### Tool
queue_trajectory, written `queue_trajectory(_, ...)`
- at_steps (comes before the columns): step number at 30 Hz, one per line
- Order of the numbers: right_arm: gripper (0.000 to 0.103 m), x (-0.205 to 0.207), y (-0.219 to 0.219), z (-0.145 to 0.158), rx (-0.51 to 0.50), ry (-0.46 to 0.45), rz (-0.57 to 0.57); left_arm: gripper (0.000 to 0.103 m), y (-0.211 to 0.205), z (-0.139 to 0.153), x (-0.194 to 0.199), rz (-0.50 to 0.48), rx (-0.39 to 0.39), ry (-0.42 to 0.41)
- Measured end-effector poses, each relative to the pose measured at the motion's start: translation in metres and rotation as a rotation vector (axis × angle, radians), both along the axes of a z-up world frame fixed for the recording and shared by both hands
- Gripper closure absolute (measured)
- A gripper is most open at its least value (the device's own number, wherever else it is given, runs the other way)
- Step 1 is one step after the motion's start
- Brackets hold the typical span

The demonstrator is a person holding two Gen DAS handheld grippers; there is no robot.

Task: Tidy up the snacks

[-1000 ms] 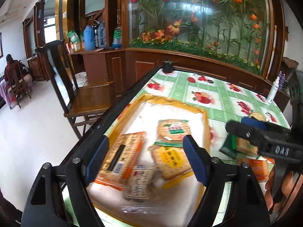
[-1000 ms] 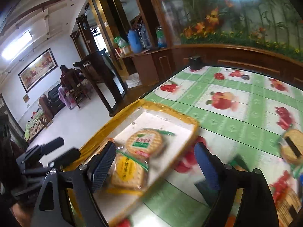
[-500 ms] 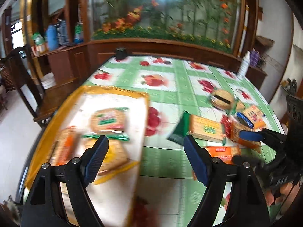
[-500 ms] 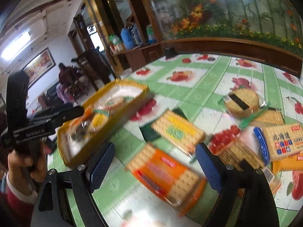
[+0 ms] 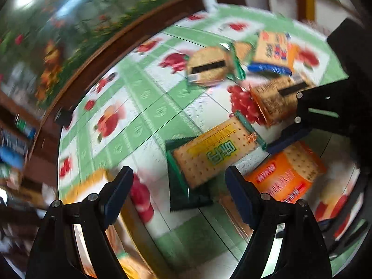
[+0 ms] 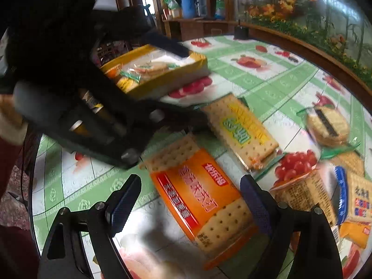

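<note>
My left gripper [image 5: 179, 195] is open and empty, just short of a green-and-yellow cracker pack [image 5: 214, 153] on the table. My right gripper [image 6: 190, 205] is open over an orange cracker pack [image 6: 202, 200], one finger on each side of it. The orange pack also shows in the left wrist view [image 5: 286, 174], and the green-and-yellow pack in the right wrist view [image 6: 241, 130]. The yellow tray [image 6: 162, 86] holds several snack packs at the table's left. The left gripper's body [image 6: 97, 107] crosses the right wrist view in front of the tray.
More packs lie at the right: a round cracker pack [image 6: 327, 125], a brown pack [image 6: 304, 193] and a blue-and-yellow pack [image 6: 355, 200]. The green fruit-print tablecloth [image 6: 267, 83] covers the table. A wooden ledge with flowers [image 6: 325, 53] runs along the far edge.
Both grippers have swung right, away from the tray, to the loose packs. The left one now faces the green-and-yellow pack; the right one has dropped close over the orange pack.
</note>
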State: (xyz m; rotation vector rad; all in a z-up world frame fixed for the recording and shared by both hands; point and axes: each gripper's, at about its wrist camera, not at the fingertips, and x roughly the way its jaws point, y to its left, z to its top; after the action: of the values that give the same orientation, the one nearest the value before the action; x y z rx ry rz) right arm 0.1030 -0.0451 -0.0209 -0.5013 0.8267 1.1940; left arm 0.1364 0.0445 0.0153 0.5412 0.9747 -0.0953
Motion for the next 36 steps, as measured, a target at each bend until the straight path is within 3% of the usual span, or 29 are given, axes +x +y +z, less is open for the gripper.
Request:
queue_trajectory(2, 0.016, 0.001, -0.003, -0.001, 0.003, 0.025, 0.006, 0.022, -0.009, -0.006, 0.005, -0.085, 0.031, 0.021)
queue_trajectory(6, 0.023, -0.003, -0.015, -0.006, -0.002, 0.047, -0.003, 0.022, -0.025, -0.025, 0.015, -0.262, 0.076, 0.144)
queue_trajectory(9, 0.027, -0.002, -0.023, -0.004, 0.019, 0.079, -0.013, 0.021, -0.035, -0.032, 0.028, -0.321, 0.138, 0.168)
queue_trajectory(16, 0.031, -0.003, -0.031, -0.002, 0.036, 0.092, -0.049, 0.02, -0.036, -0.028, 0.052, -0.329, 0.11, 0.231)
queue_trajectory(20, 0.037, -0.008, -0.016, -0.001, 0.022, 0.055, -0.041, 0.02, -0.025, -0.034, 0.048, -0.303, 0.069, 0.257)
queue_trajectory(23, 0.041, -0.016, -0.006, -0.003, -0.003, 0.014, -0.029, 0.025, -0.021, -0.036, 0.043, -0.291, 0.027, 0.272)
queue_trajectory(31, 0.047, -0.039, -0.019, -0.007, -0.027, -0.003, 0.0, 0.026, -0.043, -0.037, 0.038, -0.363, 0.066, 0.29)
queue_trajectory(32, 0.047, -0.04, -0.022, -0.007, -0.026, -0.001, -0.002, 0.028, -0.041, -0.036, 0.041, -0.356, 0.054, 0.302)
queue_trajectory(34, 0.048, -0.042, -0.027, -0.007, -0.021, 0.007, -0.01, 0.048, -0.038, -0.035, 0.045, -0.344, 0.011, 0.312)
queue_trajectory(36, 0.048, -0.044, -0.034, -0.006, -0.014, 0.016, -0.021, 0.049, -0.036, -0.035, 0.045, -0.329, -0.011, 0.307)
